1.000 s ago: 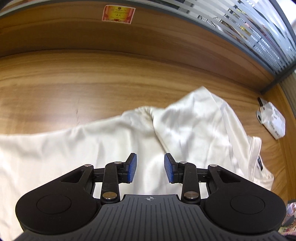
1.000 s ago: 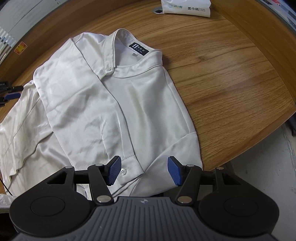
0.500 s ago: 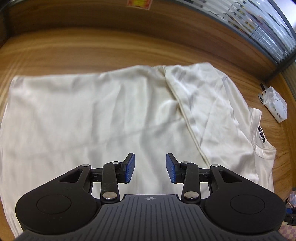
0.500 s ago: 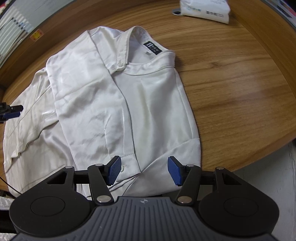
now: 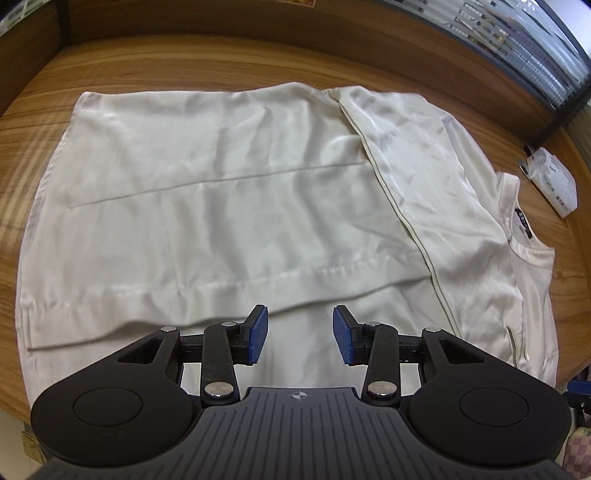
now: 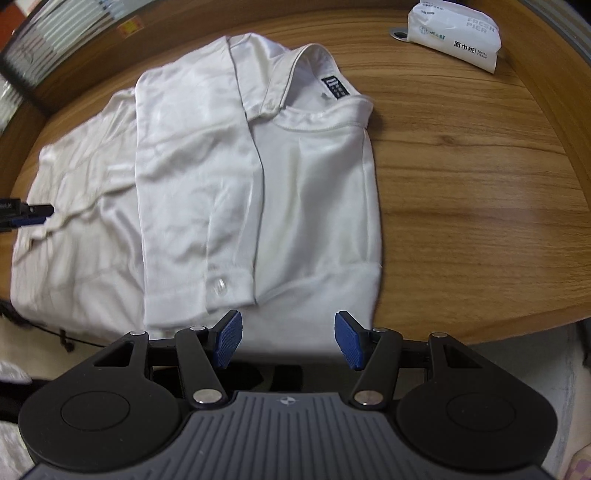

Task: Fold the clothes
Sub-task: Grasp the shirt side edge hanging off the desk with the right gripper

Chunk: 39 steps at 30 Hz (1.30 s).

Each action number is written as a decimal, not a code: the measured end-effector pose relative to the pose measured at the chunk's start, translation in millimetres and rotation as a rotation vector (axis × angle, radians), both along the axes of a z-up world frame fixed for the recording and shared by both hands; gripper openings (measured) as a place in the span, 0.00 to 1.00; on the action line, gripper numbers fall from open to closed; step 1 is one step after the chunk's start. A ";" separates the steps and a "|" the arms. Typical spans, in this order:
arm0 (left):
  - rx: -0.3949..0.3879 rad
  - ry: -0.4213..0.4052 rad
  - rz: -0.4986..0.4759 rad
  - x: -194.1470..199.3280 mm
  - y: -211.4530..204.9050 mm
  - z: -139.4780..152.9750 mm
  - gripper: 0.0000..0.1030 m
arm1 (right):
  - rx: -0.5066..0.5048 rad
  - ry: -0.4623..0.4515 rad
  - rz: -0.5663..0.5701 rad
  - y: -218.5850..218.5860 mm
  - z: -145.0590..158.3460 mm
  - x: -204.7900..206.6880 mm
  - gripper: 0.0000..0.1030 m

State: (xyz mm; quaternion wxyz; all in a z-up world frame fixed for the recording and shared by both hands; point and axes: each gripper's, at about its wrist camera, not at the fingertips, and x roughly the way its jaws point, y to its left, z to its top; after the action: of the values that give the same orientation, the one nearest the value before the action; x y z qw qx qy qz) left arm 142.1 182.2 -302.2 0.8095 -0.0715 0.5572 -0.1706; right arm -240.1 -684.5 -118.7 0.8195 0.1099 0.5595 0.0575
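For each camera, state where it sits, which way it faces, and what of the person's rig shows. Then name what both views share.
Left wrist: on the left gripper, angled down over the shirt hem half; only its open blue-padded jaws show.
Right wrist: on the right gripper, angled down at the collar half and folded sleeve; its open jaws show, with the left gripper's tip at the frame's left edge.
Shared: the shirt, wooden table, tissue pack.

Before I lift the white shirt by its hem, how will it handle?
The shirt will probably go limp and drape: it lies flat in soft wrinkles. Its sheen hints at slippery fabric, so the folded sleeve may slide open. Likely light.
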 end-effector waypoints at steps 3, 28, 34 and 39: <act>-0.007 -0.006 -0.029 -9.7 -1.1 2.2 0.41 | 0.001 -0.023 -0.001 -2.7 -7.2 -19.8 0.61; 0.060 -0.066 -0.217 -88.4 -23.4 45.9 0.41 | -0.077 -0.194 0.204 1.7 -136.2 -40.7 0.61; 0.038 -0.057 -0.220 -103.1 -42.6 42.4 0.41 | 0.046 -0.190 0.240 -5.4 -140.6 -36.5 0.34; 0.014 -0.067 -0.280 -111.3 -63.1 46.5 0.41 | 0.181 -0.121 0.251 -17.7 -135.0 -38.1 0.02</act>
State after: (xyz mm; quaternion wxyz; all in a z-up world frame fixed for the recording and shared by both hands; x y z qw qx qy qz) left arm 30.8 119.1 -255.7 0.7965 0.0183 0.5354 -0.2803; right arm -278.2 -702.2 -253.7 0.8249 0.1089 0.5108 0.2160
